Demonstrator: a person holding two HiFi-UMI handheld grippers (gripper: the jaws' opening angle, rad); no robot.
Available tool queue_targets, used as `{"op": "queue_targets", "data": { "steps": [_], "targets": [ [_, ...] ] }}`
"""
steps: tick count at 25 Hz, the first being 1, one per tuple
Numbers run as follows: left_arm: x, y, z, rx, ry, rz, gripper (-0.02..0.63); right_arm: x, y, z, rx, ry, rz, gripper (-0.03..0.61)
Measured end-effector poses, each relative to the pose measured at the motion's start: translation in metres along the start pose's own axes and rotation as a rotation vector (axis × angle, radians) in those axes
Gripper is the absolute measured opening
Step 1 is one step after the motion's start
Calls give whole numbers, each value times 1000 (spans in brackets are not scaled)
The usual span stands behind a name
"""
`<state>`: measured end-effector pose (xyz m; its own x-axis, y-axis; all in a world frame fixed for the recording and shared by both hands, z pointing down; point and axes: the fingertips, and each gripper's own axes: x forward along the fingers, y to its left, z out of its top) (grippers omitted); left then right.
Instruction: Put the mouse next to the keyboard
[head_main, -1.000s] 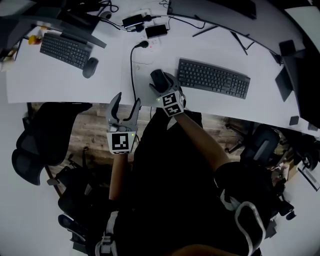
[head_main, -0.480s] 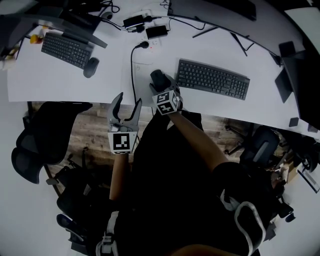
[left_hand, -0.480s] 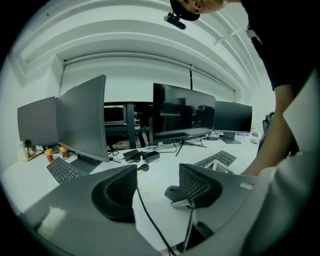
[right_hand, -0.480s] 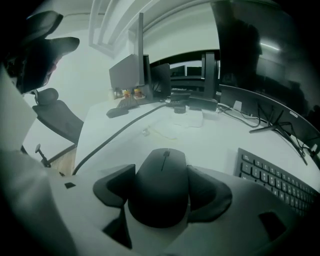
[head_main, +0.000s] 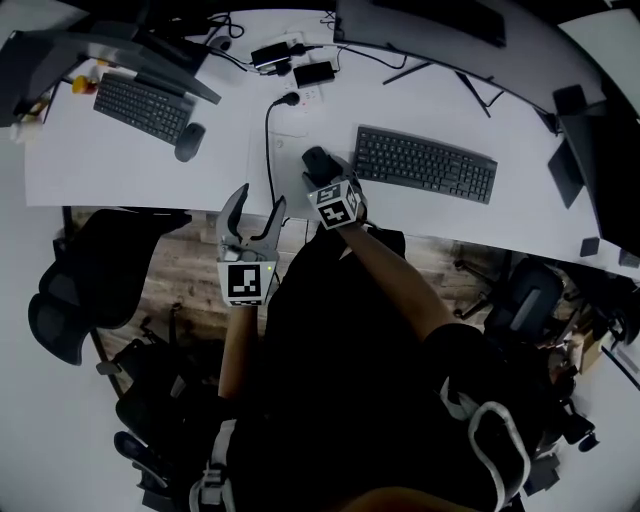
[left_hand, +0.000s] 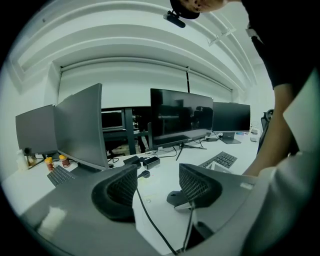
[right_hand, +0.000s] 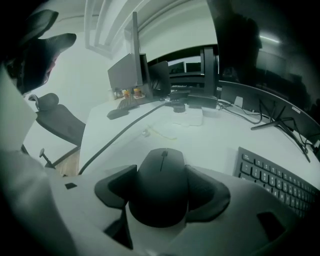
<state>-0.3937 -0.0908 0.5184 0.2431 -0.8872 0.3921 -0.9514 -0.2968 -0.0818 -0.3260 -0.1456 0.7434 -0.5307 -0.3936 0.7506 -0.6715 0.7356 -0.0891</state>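
My left gripper (head_main: 258, 206) hangs at the near edge of the desk (head_main: 100, 165) with its jaws wide and nothing between them. It has no part in this step and is best kept where it is.

To its right, my right gripper (right_hand: 162, 189) points down onto the mouse (right_hand: 161, 182). Its jaws have just been closing, and the mouse sits squarely between them with both pads looking snug against its sides. The mouse rests on the desk directly under this gripper, close to the near edge. The keyboard (head_main: 425, 164) lies to the gripper's right, near but apart, with a strip of bare desk between.

I judge the step in hand to be securing the grip. A rounded, smooth shell could squirt forward out of the pads, so I want them low on the flanks and level before I lift. After that, a low carry or a slide to the right should do, stopping just short of the keyboard's left end rather than bumping it.

Far left of both grippers sit a second keyboard (head_main: 143, 105) and a small mouse (head_main: 189, 141), which have nothing to do with this job. A black cable (head_main: 266, 140) runs down the desk between my two grippers, left of the mouse. It lies off the path to the right, so I only need to avoid dragging the mouse back over it. Nothing stands between the mouse and the keyboard.
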Motion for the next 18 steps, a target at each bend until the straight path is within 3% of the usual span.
{"op": "queue_targets", "data": {
  "steps": [8, 18],
  "targets": [
    [3, 3, 10, 20, -25, -13, 252, -23, 3, 21, -46, -52, 38, 304],
    [21, -19, 28, 48, -62, -87, 247, -48, -21, 28, -45, -83, -14, 304]
  ]
}}
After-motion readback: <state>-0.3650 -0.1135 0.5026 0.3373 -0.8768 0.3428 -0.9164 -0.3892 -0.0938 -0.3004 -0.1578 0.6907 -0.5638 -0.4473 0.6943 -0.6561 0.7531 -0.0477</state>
